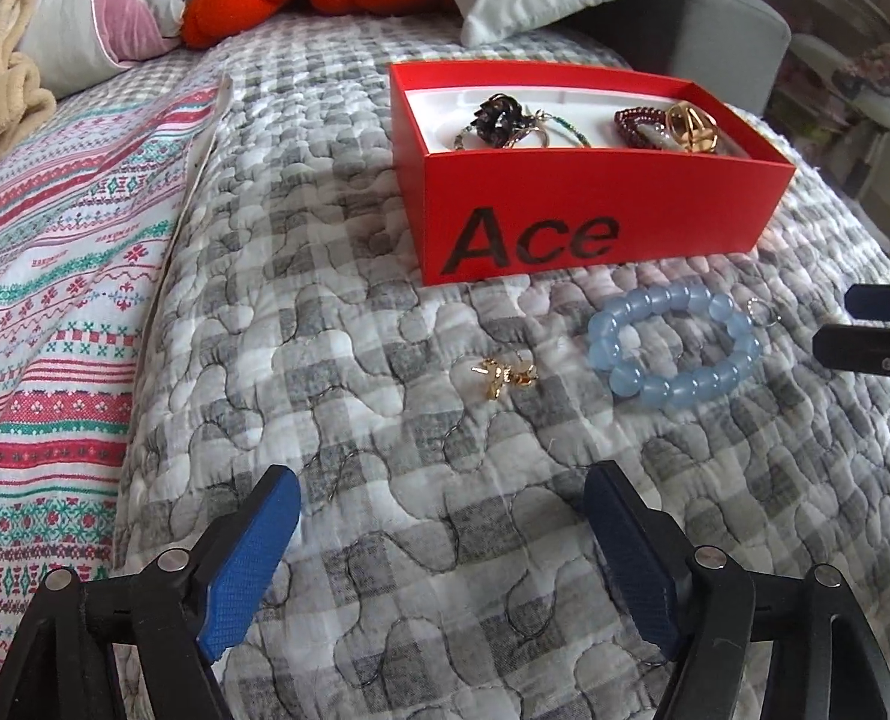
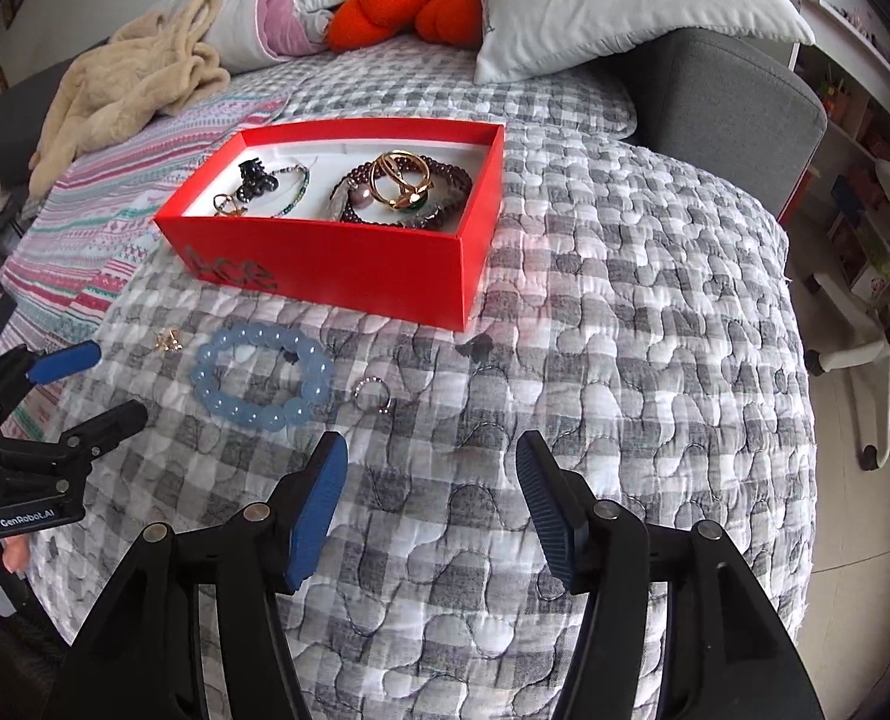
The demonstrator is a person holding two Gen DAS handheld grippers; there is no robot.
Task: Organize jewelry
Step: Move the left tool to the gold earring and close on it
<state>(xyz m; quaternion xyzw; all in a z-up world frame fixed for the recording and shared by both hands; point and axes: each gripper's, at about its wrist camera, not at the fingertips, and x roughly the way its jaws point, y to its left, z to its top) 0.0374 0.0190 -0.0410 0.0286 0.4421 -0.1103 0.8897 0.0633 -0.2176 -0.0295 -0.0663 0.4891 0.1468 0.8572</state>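
A red box [image 1: 601, 222] [image 2: 349, 264] marked "Ace" sits on the quilted bed and holds several pieces of jewelry. In front of it lie a pale blue bead bracelet [image 1: 676, 348] [image 2: 263, 378], small gold earrings [image 1: 502, 377] [image 2: 168, 340] and a small silver ring [image 1: 763, 312] [image 2: 373, 394]. My left gripper [image 1: 442, 510] [image 2: 115, 381] is open and empty, just short of the earrings. My right gripper [image 2: 432, 468] is open and empty, near the ring; its fingers [image 1: 883, 324] show at the right edge of the left wrist view.
Pillows [image 2: 625, 6], an orange plush [image 2: 409, 6] and a beige garment [image 2: 127, 84] lie at the back. A striped blanket [image 1: 55, 276] covers the left. A grey headboard [image 2: 733, 102] and the bed's right edge [image 2: 799, 360] bound the quilt.
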